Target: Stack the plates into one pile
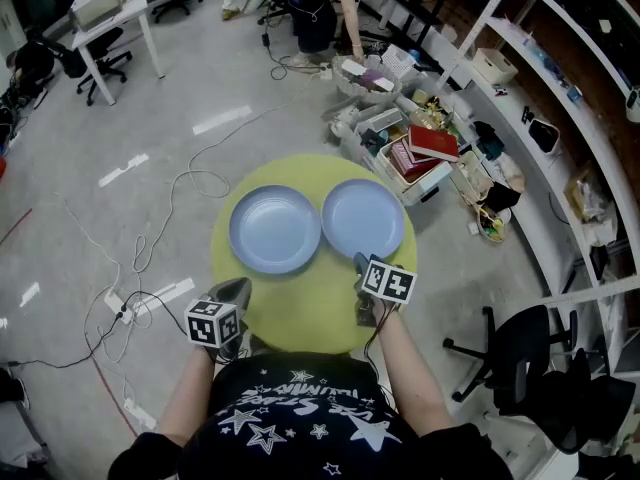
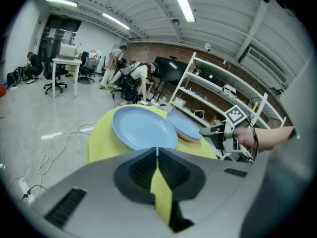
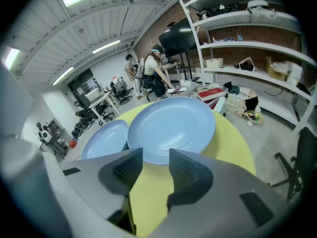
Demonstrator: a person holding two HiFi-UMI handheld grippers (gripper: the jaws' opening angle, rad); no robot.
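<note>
Plainly unstarted: left plate [image 1: 275,229] and right plate [image 1: 362,217] lie side by side on the yellow table [image 1: 300,313]. The right gripper [image 3: 156,155], jaws apart and empty, next needs the right plate's near rim between them; the left gripper [image 2: 157,152] is closed, empty

No text, brand, number or sign can be read with confidence in any view. White lettering runs among the printed stars on the person's dark shirt [image 1: 300,418] at 6 o'clock in the head view, but it is too small and skewed to make out. The cubes on the left gripper [image 1: 236,288] at 7 o'clock and the right gripper [image 1: 360,261] at 5 o'clock carry only black-and-white square marker patterns, without letters or digits.
</note>
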